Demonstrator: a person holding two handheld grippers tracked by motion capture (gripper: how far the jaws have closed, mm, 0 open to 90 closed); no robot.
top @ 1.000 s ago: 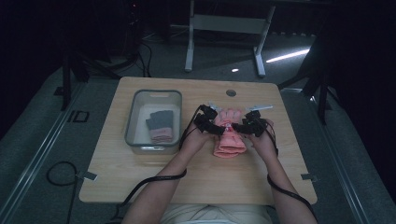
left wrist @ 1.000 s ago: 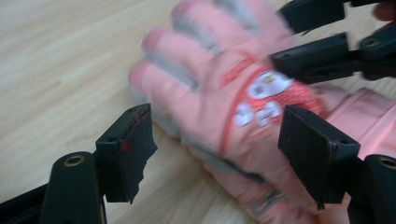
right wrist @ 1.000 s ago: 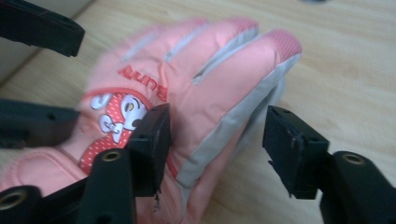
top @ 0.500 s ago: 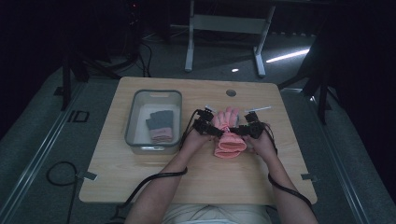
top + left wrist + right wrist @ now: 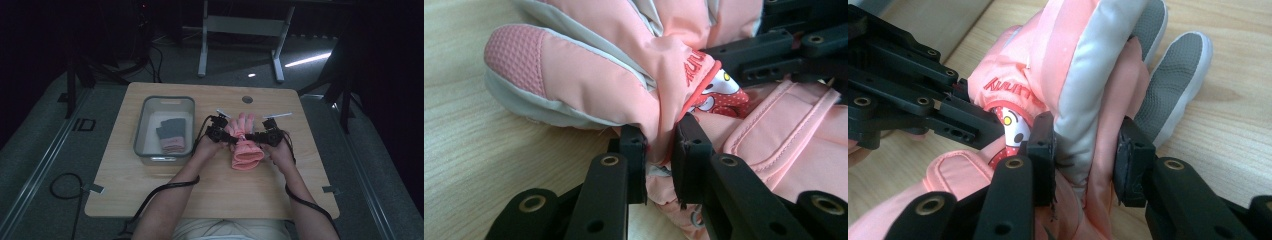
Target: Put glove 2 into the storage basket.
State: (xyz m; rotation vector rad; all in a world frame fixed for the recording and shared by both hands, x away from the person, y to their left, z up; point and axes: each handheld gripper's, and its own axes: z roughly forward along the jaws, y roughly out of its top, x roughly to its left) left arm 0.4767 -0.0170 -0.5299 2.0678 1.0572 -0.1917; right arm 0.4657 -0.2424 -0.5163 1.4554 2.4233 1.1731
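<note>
A pink padded glove [image 5: 246, 151] with grey trim lies on the wooden table [image 5: 150, 190], cuff toward the person. My left gripper [image 5: 223, 134] holds its left side. In the left gripper view, the jaws have just been closing and now pinch a fold of the glove [image 5: 589, 75] between the pads, so my left gripper [image 5: 659, 150] is shut on it. My right gripper [image 5: 264, 137] holds the other side. Its jaws have also just been closing, and my right gripper [image 5: 1083, 157] presses on a thick fold of the glove [image 5: 1083, 65].
A grey bin [image 5: 164, 100] stands left of the glove and holds a grey and pink pair of gloves [image 5: 171, 136]. A round cable hole [image 5: 247, 99] sits near the table's far edge. Cables trail from both grippers toward the person.
Both grippers have closed in on the glove's finger end, which now stands bunched up between them. The left hand has shifted a little toward the glove.
</note>
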